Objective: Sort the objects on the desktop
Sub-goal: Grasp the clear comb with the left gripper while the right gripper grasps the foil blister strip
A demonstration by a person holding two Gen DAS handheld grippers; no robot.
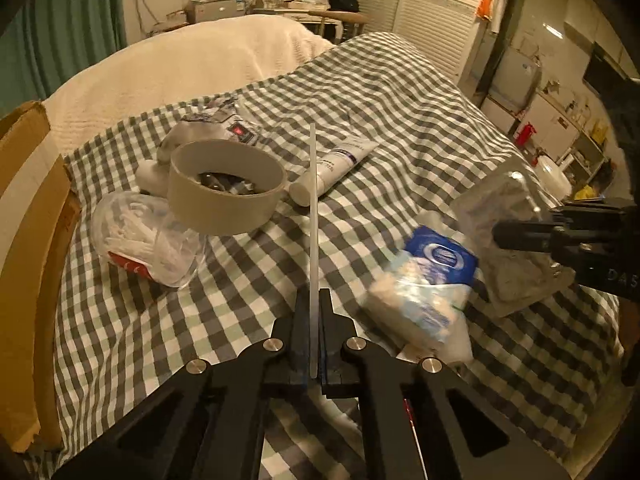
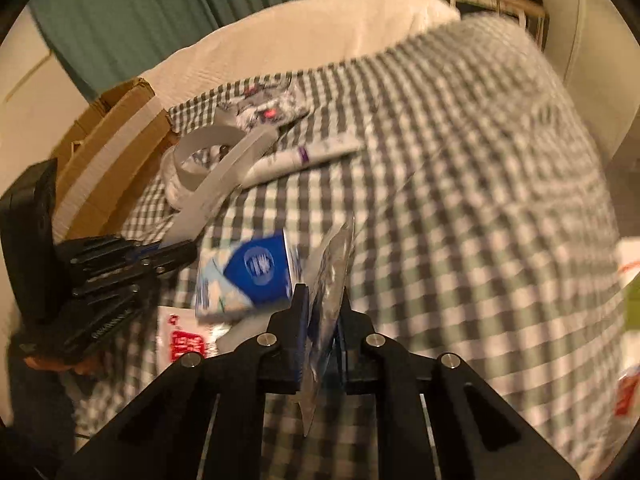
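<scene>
Tape roll (image 1: pixel 227 188) ahead-left of left jaws; tube (image 1: pixel 334 170) just ahead; tissue pack (image 1: pixel 424 292) right; cardboard box (image 1: pixel 28 264) far left.

Home bedroom, checkered bedspread (image 1: pixel 400 92), cream quilt (image 1: pixel 192 56), green curtains (image 1: pixel 72 32), cluttered dresser (image 1: pixel 256 4), louvered wardrobe doors (image 1: pixel 432 8)

Only readable text: "DAS" in pale letters on the black body of my right gripper (image 1: pixel 520 236), at the right edge of my left wrist view. The white tube (image 1: pixel 334 168) has dark print, too small to read. The blue pack (image 1: pixel 434 270) carries a round white emblem, lettering blurred. The red-and-white label (image 2: pixel 186 344) in my right wrist view is smeared, unreadable.
</scene>
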